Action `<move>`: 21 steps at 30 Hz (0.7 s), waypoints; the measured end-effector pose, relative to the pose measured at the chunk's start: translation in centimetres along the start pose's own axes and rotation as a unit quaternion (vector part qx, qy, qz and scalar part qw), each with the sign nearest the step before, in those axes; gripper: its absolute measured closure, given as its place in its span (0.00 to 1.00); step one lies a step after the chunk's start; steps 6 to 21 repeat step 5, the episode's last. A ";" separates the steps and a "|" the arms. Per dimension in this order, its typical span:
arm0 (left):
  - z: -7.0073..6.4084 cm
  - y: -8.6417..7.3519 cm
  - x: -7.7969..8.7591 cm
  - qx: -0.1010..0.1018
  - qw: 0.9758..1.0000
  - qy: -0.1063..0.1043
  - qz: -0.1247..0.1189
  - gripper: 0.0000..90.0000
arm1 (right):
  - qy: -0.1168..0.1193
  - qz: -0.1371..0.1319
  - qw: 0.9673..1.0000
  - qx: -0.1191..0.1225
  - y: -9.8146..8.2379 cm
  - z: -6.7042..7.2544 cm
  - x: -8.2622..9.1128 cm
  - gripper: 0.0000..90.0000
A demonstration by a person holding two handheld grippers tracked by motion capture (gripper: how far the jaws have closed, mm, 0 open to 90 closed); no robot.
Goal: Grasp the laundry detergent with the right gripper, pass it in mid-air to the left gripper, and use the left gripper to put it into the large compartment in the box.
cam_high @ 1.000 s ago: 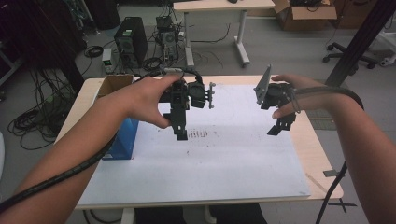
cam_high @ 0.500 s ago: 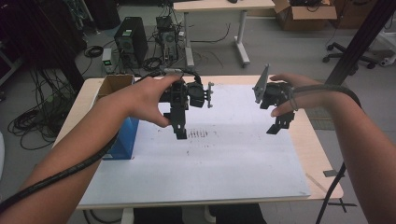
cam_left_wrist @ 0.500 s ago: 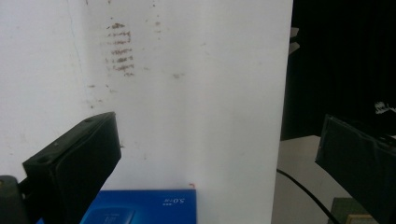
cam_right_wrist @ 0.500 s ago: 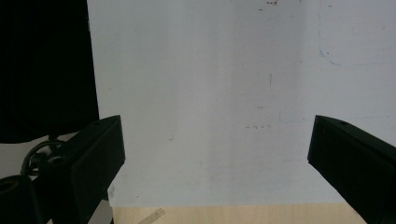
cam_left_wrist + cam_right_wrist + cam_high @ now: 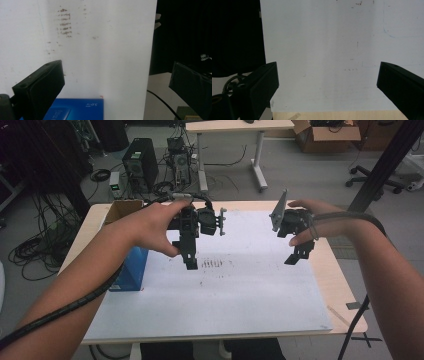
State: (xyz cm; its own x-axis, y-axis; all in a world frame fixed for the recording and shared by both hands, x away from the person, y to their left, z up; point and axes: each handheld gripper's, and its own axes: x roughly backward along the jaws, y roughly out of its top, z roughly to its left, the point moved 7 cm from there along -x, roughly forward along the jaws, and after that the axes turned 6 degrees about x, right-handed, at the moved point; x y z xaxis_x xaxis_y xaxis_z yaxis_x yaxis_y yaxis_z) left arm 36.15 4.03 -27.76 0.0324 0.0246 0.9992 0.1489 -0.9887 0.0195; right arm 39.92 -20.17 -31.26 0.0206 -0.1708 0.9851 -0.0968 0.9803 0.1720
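Both grippers held above the surface (image 5: 260,320), jaws apart, nothing between them. Left gripper (image 5: 190,260) over the white sheet (image 5: 225,290); blue box (image 5: 131,270) lies just left of it, near the edge. Right gripper (image 5: 298,256) well apart.

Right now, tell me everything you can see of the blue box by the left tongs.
The blue box is a flat rectangular pack, cardboard by the look of it, with small white print on its top. It lies flat at the table's left edge, partly on the white sheet, next to an open brown carton. The person's left forearm crosses above it. The tongs are clear of it.
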 end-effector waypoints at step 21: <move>0.0 0.1 -0.3 0.004 1.000 -0.005 -0.010 0.00 | -0.003 -0.005 1.000 0.005 0.2 0.0 0.0 0.04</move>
